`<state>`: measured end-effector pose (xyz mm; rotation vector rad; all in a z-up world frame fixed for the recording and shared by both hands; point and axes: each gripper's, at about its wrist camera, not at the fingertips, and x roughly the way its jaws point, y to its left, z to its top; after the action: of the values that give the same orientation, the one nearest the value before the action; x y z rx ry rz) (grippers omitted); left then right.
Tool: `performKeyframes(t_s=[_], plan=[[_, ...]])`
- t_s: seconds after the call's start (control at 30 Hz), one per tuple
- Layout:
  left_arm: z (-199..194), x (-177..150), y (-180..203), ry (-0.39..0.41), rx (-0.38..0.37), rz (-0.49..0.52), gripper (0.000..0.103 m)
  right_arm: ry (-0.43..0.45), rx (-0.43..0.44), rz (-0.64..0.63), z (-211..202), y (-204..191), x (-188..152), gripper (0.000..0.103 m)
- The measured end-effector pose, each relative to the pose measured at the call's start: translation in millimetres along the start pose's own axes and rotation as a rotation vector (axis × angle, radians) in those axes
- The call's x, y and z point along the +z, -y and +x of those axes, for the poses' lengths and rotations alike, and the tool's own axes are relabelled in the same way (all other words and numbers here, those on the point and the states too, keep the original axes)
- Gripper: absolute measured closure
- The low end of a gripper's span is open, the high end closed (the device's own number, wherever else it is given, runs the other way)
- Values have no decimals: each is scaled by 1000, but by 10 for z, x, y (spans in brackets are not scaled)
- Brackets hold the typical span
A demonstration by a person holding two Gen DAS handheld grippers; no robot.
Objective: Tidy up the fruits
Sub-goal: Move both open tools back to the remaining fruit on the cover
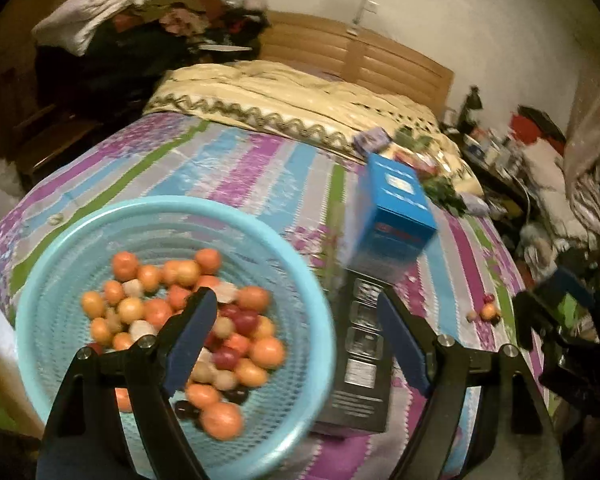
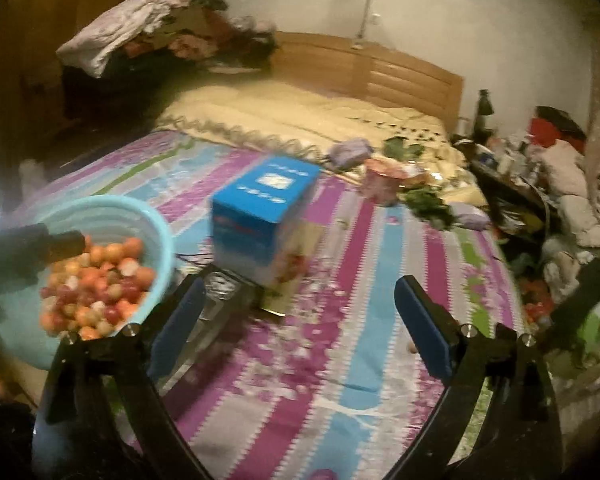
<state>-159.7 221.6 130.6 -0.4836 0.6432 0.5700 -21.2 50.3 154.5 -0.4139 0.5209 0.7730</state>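
A light blue plastic basket [image 1: 52,264] sits on the striped bedsheet at the near left, holding several small orange, red and pale fruits [image 1: 256,352]. My left gripper [image 1: 296,340] is open and empty above the basket's right rim. A few loose fruits [image 1: 487,311] lie on the sheet to the right. In the right wrist view the basket [image 2: 156,224] is at the left, with the left gripper as a dark shape over it. My right gripper [image 2: 300,312] is open and empty above the sheet.
A blue box [image 1: 400,208] stands on a dark box [image 1: 360,360] next to the basket; the blue box also shows in the right wrist view [image 2: 260,208]. Green leaves [image 2: 428,200] and a pink container [image 2: 384,184] lie farther back. Clutter fills the right bedside.
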Motion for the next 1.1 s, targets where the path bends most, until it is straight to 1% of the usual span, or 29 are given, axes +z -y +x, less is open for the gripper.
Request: performKeyframes(t_s=[0.13,0.27,0.43,0.57,0.8,1.1], plan=[[18,-13,310,-9,-17,51,20,5,-27,33,-37,246,-63,7],[58,-26,585,-19,-26,88,20,0,-28,57,-62,434,-151,6],[101,-88,878,-31,-31,127,20,-11,-14,73,-64,616,-260,6],[162,-173,1091,-56,-32,174,20,-33,6,92,-24,749,-357,5],[236,-314,1341,-103,-56,209,20,-66,22,117,-4,909,-521,5],[225,-442,1571,-137,-79,236,20,-84,4,125,-45,1035,-616,5]])
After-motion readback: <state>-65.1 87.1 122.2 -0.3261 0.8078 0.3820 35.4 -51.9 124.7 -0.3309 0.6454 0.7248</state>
